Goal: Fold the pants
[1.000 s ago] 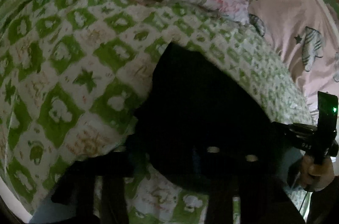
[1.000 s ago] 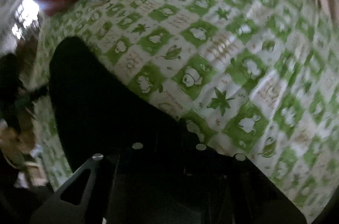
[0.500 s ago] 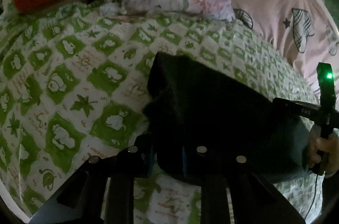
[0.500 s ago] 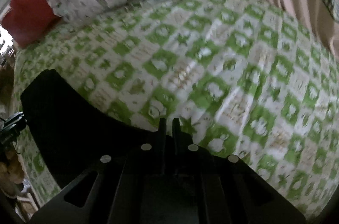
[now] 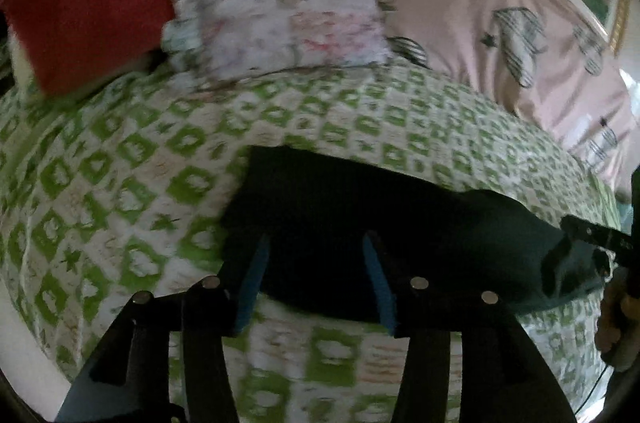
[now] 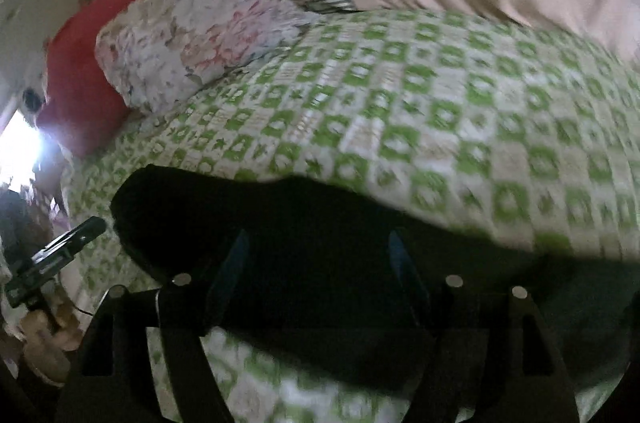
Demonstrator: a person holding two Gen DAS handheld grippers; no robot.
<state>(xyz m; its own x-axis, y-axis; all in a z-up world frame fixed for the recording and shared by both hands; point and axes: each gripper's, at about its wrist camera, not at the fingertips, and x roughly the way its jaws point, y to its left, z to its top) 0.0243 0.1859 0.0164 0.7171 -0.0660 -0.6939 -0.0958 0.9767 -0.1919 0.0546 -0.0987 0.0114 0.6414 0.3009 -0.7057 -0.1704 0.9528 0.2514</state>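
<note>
Both the left gripper [image 5: 316, 275] and right gripper [image 6: 316, 271] have just spread their jaws, gripping nothing, so the released pants [image 5: 360, 223] may spring unfolded on the soft bed [image 5: 120, 183].

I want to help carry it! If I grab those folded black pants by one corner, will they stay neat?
Probably not. The black pants are soft cloth sagging over the green checked quilt, so they would likely droop and unfold. They look light and unlikely to slide.

The pants [image 5: 360, 219] are black. The blanket [image 5: 120, 183] has green and white squares with little stars. The pillow [image 5: 276, 3] is white with pink flowers. The cushion [image 5: 88, 3] is red. The sheet [image 5: 460, 3] is pink with stripy shapes.
</note>
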